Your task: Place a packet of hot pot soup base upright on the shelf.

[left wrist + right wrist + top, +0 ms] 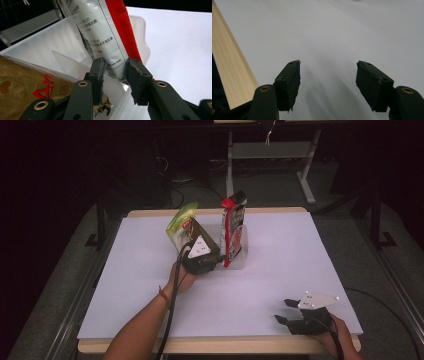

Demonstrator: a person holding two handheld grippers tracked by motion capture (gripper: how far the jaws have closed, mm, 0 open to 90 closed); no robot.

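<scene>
**Clear rack, two pouches, one still on the way in**

White sheet covers the tabletop (280, 270) in the high view. Near the middle of its far edge stands one clear plastic rack (241, 251), with a red-and-silver pouch (233, 227) upright in it. Just left of that, a green-and-brown pouch (183, 226) leans at the left gripper (202, 254), which sits at the rack's near left corner. The right gripper (291, 312) rests by the near right corner of the tabletop, well apart from everything.

Left gripper view: the left gripper (115, 67) has its jaws partly apart, the red-and-silver pouch (102, 35) showing between them; I cannot tell whether they touch it. The rack (37, 47) wall and a divider lie behind, and the green-and-brown pouch (22, 87) lies low at the left.

Right gripper view: the right gripper (328, 82) is wide apart over bare sheet, clasping nothing.

My guess: pouches are being filed upright into the rack. Next would be tipping the second pouch into a free slot. Count: two pouches, one rack.
</scene>
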